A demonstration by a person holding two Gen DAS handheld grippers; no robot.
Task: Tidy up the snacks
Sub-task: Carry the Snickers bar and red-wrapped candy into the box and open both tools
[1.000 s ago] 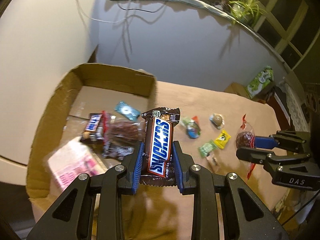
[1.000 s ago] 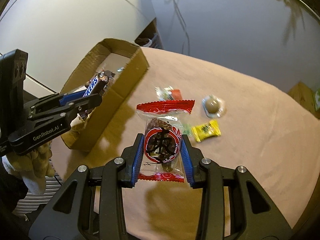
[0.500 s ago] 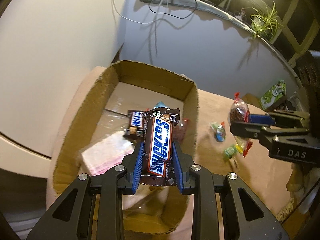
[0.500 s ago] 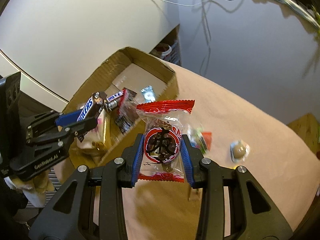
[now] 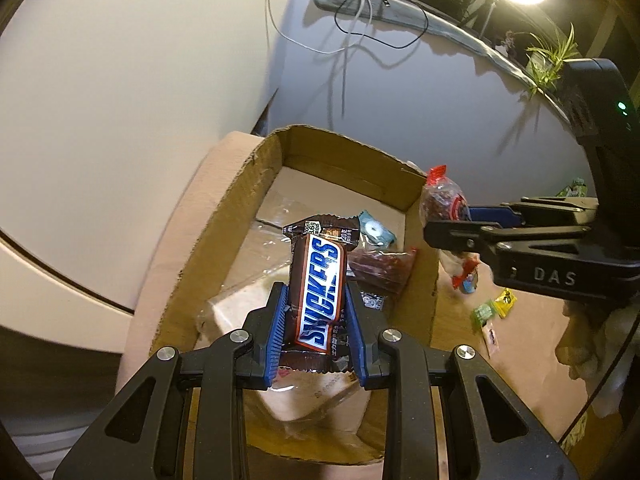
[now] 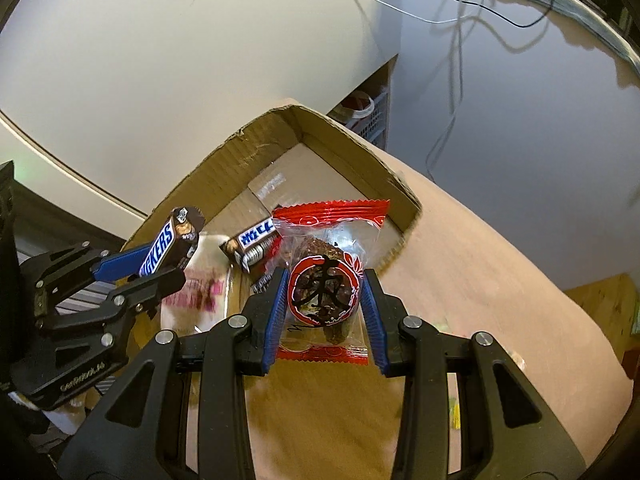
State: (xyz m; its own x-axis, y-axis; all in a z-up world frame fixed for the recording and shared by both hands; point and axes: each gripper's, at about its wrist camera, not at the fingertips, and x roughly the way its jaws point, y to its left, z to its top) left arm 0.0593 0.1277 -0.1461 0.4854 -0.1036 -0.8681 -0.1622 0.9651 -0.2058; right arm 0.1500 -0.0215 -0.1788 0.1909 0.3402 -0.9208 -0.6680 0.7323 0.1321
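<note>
My left gripper is shut on a brown Snickers bar and holds it above the open cardboard box. It also shows in the right wrist view. My right gripper is shut on a clear, red-edged snack packet with a dark fruit inside, at the box's right wall. In the left wrist view that packet hangs over the box's right rim. Inside the box lie a second Snickers bar, a pink-and-white packet, a dark red packet and a teal candy.
The box stands at the left end of a tan-covered table. Small loose candies, green and yellow, lie on the cloth right of the box. A white curved wall and hanging cables are behind.
Both grippers have moved left towards the box. The left one with the Snickers bar is now over the box's inside; the right one with the red packet has reached the box's right rim.
</note>
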